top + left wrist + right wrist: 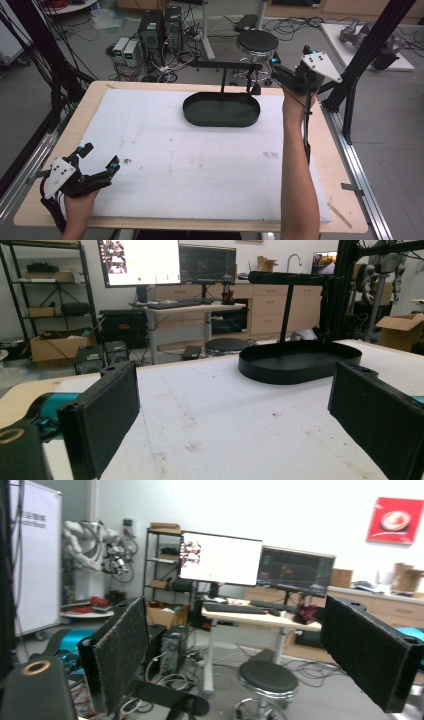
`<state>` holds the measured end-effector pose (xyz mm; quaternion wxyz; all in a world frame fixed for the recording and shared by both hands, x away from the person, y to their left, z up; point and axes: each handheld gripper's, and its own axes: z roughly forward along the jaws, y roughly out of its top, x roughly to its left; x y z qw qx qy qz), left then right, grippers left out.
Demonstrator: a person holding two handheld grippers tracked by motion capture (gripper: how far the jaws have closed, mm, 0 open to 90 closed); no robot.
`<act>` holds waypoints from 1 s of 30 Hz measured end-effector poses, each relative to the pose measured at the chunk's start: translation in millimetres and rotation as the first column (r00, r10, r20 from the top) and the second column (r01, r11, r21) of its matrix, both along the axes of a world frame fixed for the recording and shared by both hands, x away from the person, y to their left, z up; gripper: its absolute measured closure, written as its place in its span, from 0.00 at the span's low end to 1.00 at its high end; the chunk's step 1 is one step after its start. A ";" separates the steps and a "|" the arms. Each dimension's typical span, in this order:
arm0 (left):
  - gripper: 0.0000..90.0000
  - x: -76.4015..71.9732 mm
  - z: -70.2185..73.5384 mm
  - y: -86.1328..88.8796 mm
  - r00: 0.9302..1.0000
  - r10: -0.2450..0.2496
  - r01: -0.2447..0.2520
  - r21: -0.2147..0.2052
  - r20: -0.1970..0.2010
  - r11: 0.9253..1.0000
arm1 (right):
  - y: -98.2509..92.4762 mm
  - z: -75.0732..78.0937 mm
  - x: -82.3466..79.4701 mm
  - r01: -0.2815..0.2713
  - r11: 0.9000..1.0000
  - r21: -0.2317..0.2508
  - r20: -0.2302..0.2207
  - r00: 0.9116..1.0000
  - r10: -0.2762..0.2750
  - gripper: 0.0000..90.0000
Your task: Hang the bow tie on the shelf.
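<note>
Both pairs of my jaws stand spread with nothing between them. My right gripper (290,67) hangs raised beside the right end of the black stand's crossbar (225,65), whose long axis runs left-right above the oval tray (221,120). My left gripper (102,162) rests well apart at the near-left corner; no writing is legible.
</note>
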<state>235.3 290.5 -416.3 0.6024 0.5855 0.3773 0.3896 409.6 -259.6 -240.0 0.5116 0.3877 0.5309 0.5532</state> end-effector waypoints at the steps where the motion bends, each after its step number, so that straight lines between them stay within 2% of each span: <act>1: 0.08 -0.1 0.1 -0.1 1.000 0.000 0.000 0.001 -0.001 1.000 | -1.2 2.2 -6.3 0.010 1.000 -0.005 -0.017 1.000 -0.010 0.13; 2: 0.08 -0.1 0.1 -0.2 1.000 0.000 0.000 0.001 -0.001 1.000 | -2.2 3.7 -13.0 0.013 1.000 -0.008 -0.021 1.000 -0.013 0.13; 9: 0.08 -0.7 1.8 -1.1 1.000 0.000 0.000 0.001 -0.001 1.000 | -18.1 9.5 -72.0 0.026 0.999 0.026 0.063 0.998 -0.027 0.13; 12: 0.08 -0.9 2.3 -2.1 1.000 -0.002 0.002 0.001 0.000 1.000 | -24.0 8.5 -88.3 0.019 0.999 0.026 0.081 0.997 -0.021 0.13; 18: 0.08 -1.6 3.8 -3.7 1.000 -0.003 0.003 0.010 0.004 1.000 | -31.0 -3.2 -113.8 0.027 1.000 0.012 0.057 0.998 -0.027 0.13; 22: 0.08 -1.6 4.2 -3.4 1.000 0.003 -0.003 0.007 0.003 1.000 | -27.7 -15.8 -129.2 0.034 0.999 -0.041 0.044 0.998 -0.032 0.13; 25: 0.08 -1.9 5.5 -3.0 1.000 0.007 -0.007 0.007 0.007 1.000 | -27.2 -24.2 -138.0 0.028 0.999 -0.045 0.029 0.999 -0.026 0.13; 30: 0.08 -0.6 6.9 -3.0 1.000 0.008 -0.008 0.011 0.009 1.000 | -28.7 -41.0 -154.1 0.023 0.999 -0.026 0.000 1.000 -0.023 0.13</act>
